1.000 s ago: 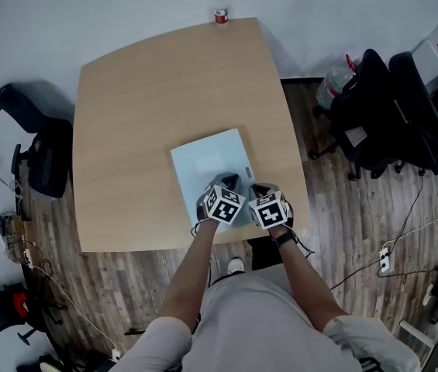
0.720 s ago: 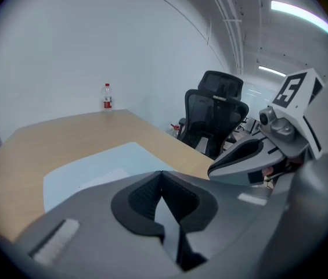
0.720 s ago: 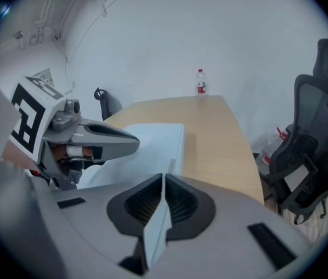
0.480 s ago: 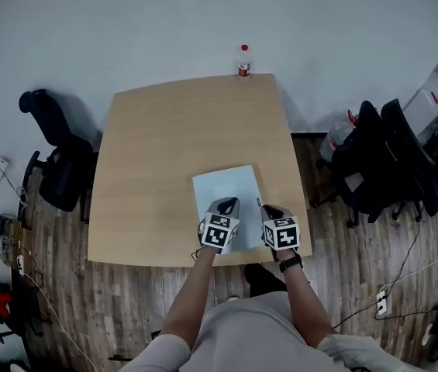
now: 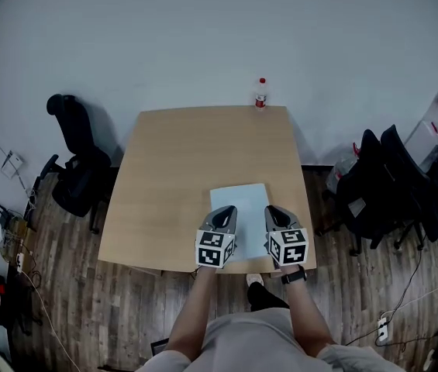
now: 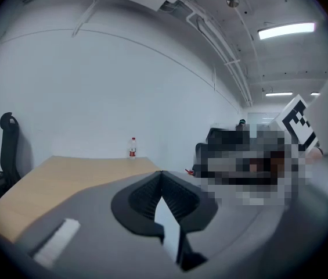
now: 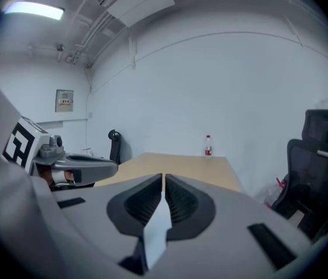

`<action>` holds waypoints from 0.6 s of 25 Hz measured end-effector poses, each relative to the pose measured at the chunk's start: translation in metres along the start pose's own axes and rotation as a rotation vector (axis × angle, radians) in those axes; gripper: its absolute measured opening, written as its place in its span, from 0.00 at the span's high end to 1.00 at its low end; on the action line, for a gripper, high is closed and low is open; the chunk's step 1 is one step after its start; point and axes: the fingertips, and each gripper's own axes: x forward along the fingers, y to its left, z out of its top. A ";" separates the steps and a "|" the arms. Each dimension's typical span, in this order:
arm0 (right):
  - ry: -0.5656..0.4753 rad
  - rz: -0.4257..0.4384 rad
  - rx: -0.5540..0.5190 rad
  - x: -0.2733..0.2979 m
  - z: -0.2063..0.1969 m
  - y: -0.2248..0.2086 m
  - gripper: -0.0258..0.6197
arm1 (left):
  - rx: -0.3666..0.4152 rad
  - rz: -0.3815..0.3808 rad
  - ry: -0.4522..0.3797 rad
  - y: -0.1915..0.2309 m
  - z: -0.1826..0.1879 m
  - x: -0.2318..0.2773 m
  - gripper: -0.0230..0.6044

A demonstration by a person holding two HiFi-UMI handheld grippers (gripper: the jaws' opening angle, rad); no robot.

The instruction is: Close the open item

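Near: left gripper (image 5: 224,212) clenched, empty, at left edge of pale sheet-like item (image 5: 243,198) | right gripper (image 5: 273,211) clenched, empty, at its right edge | item flat, at 5 o'clock on table (image 5: 174,169) | far: bottle (image 5: 261,94) upright at 1 o'clock edge | chair (image 5: 79,178) at 9 o'clock

left claw (image 5: 223,214), right claw (image 5: 273,213): above pale flat item (image 5: 242,200) | bottle (image 5: 261,94): table (image 5: 176,169) far edge
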 end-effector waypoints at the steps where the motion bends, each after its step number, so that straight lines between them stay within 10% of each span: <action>1: -0.019 0.000 -0.010 -0.006 0.007 0.005 0.92 | -0.001 0.009 -0.025 -0.001 0.008 -0.009 0.95; 15: -0.254 -0.087 -0.125 -0.073 0.077 0.042 0.94 | 0.147 0.131 -0.301 -0.020 0.091 -0.101 0.95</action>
